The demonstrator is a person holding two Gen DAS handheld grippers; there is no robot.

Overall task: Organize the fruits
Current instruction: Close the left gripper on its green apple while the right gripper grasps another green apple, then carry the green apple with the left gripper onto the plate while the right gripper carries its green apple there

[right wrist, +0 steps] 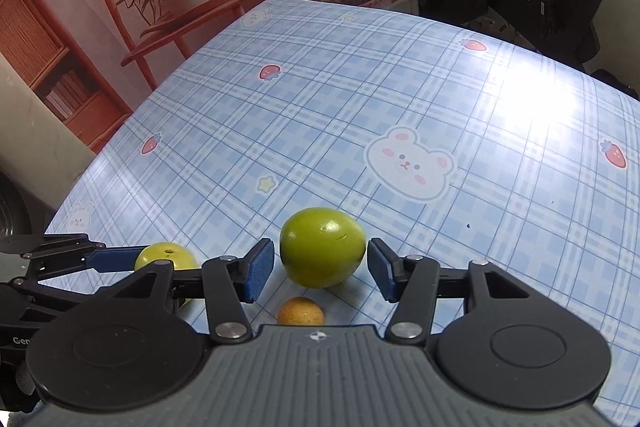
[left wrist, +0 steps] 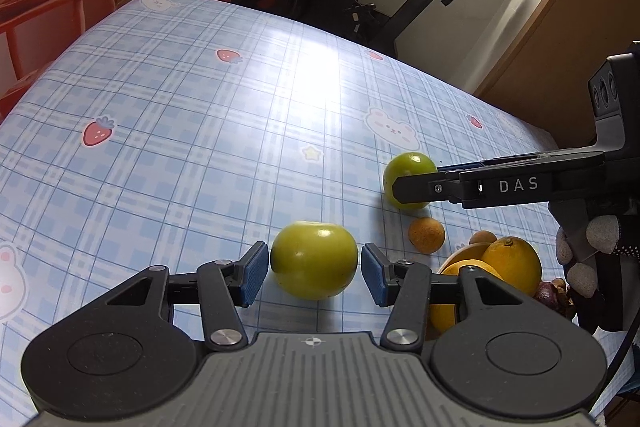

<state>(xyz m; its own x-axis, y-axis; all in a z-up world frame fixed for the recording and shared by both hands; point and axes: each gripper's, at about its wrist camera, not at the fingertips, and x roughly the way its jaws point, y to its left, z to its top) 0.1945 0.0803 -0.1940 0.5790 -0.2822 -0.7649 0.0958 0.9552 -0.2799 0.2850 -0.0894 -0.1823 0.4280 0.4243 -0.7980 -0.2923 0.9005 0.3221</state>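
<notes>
Left gripper (left wrist: 314, 269) stands part-open, blue pads either side of a green fruit (left wrist: 314, 259) that sits on the counter (left wrist: 180, 147). A thin gap shows on each side; pads not pressing. Nothing held.

Right gripper (right wrist: 321, 267), same posture: part-open around a second green fruit (right wrist: 322, 247), gaps visible at both pads, fruit resting on the blue checked cloth. Not gripped either.

So each gripper has its own green fruit centred between the fingers, just ahead of the pads. A small brown-orange fruit (right wrist: 301, 311) lies closer in than the right gripper's fruit, under its body. Off to the right of my left gripper: a pile of oranges (left wrist: 512, 263) in what looks like a bowl, mostly hidden, with something dark purple beside it.

Handling, my judgement: the green fruits look firm, smooth, glossy-skinned. Round and waxy means they may roll or squirt out if pinched off-centre. Moderate weight, nothing fragile, though hard squeezing could bruise. Best hold is across the widest part, pads level with the equator, fruit seated well back on the pads, not at the tips. Left fruit shows a stem dimple on top; keep the pads clear of it.

Sorting barely begun, by the look of it.
</notes>
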